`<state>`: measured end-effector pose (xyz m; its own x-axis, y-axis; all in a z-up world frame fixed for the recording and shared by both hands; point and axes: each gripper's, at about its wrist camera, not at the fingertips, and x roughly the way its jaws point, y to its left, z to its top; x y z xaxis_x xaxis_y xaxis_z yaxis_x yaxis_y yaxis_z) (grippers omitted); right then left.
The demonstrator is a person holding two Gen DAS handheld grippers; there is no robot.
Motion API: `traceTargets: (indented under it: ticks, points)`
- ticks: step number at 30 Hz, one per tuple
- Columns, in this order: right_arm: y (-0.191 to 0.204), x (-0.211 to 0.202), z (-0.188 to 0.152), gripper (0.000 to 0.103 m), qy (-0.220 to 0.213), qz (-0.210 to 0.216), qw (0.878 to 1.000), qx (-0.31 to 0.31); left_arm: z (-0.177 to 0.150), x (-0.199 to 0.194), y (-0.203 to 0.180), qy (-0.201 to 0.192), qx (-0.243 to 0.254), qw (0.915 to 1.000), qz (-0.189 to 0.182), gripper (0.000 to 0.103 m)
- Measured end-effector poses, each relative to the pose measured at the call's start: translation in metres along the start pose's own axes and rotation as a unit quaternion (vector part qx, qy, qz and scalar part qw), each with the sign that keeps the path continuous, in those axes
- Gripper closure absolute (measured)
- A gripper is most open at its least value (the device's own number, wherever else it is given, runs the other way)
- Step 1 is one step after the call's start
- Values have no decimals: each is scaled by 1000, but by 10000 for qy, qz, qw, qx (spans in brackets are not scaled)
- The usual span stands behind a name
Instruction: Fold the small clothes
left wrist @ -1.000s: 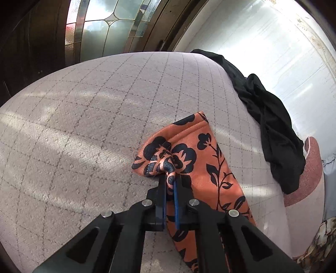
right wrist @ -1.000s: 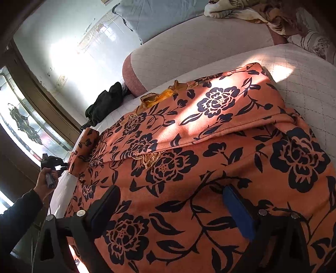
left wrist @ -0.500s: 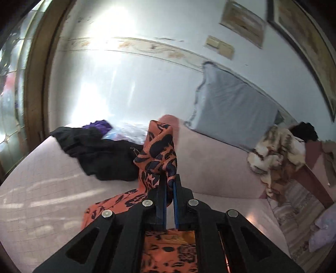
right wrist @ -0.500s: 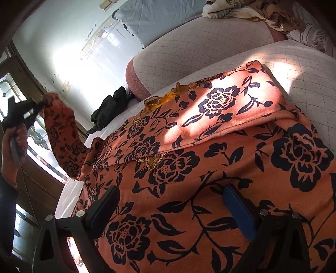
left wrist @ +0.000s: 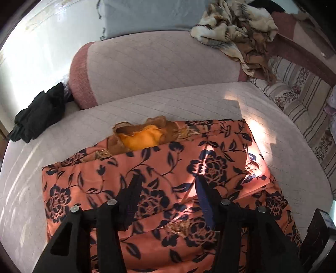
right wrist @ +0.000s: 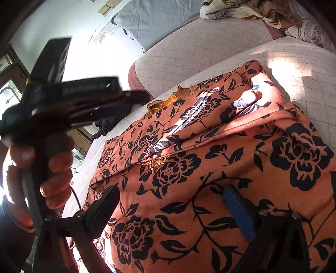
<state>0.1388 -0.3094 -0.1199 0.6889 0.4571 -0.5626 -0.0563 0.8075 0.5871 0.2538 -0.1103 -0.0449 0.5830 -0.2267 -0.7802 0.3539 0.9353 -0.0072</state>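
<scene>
An orange garment with dark flowers [left wrist: 168, 168] lies folded on the pale quilted cushion [left wrist: 147, 100]; its brown-and-yellow collar [left wrist: 145, 134] shows at the far edge. My left gripper [left wrist: 168, 184] is open and empty just above the folded cloth. It also shows in the right wrist view [right wrist: 134, 100], held in a hand at the left, blurred. My right gripper [right wrist: 174, 199] is open, its fingers spread wide over the near part of the garment [right wrist: 210, 168].
A black garment [left wrist: 40, 113] lies at the cushion's far left. A pink bolster [left wrist: 157, 63] and a grey pillow [left wrist: 147, 14] stand behind. A beige patterned blanket [left wrist: 237, 25] is heaped at the back right, beside striped upholstery [left wrist: 304, 100].
My left gripper carried the sleeve up and over onto the garment, let go and opened. The sleeve now lies folded across the body. My right gripper stayed open in place.
</scene>
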Motion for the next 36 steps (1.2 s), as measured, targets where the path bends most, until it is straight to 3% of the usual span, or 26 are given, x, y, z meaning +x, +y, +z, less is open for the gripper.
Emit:
traceTargets:
  ticks: [4, 8, 13, 17, 18, 19, 20, 21, 23, 27, 28, 29, 30, 36]
  points:
    - [0, -10, 4, 3, 22, 18, 9998, 200, -31, -39, 70, -505, -598, 9956, 522, 26]
    - [-5, -31, 23, 3, -83, 259, 9969, 738, -81, -40, 134, -272, -1189, 9883, 915, 26]
    - [-2, -29, 85, 3, -251, 479, 9953, 809, -107, -30, 185, -104, -2046, 9753, 829, 26]
    - [-30, 7, 122, 3, -59, 523, 9908, 1248, -99, -16, 195, -199, -2181, 9728, 752, 26]
    - [-45, 20, 122, 3, 50, 435, 9891, 1403, -98, -2, 196, 55, -2156, 9721, 919, 26]
    - [-66, 31, 117, 4, 189, 31, 9861, 1652, -100, 15, 199, 440, -2136, 9698, 1088, 26]
    - [-81, 39, 109, 5, 264, 15, 9825, 1846, -104, 29, 203, 788, -2172, 9662, 1148, 26]
    - [-78, 34, 109, 5, 108, 54, 9849, 1728, -106, 28, 204, 682, -2198, 9665, 1133, 24]
    - [-53, 26, 117, 4, 265, -179, 9901, 1370, -106, 22, 203, 537, -2169, 9674, 1196, 24]
    - [-24, 17, 128, 4, -6, 169, 9965, 821, -109, 23, 203, 516, -2156, 9679, 1187, 23]
    - [-27, 22, 126, 3, -13, 100, 9968, 798, -110, 24, 202, 514, -2153, 9678, 1197, 23]
    - [-37, 33, 122, 2, 162, -230, 9962, 823, -110, 24, 202, 522, -2151, 9677, 1204, 22]
    - [-52, 49, 114, 3, 530, -541, 9920, 1006, -110, 25, 203, 532, -2145, 9678, 1209, 22]
    - [-33, 24, 116, 3, 158, 33, 9965, 819, -110, 28, 205, 510, -2133, 9675, 1256, 21]
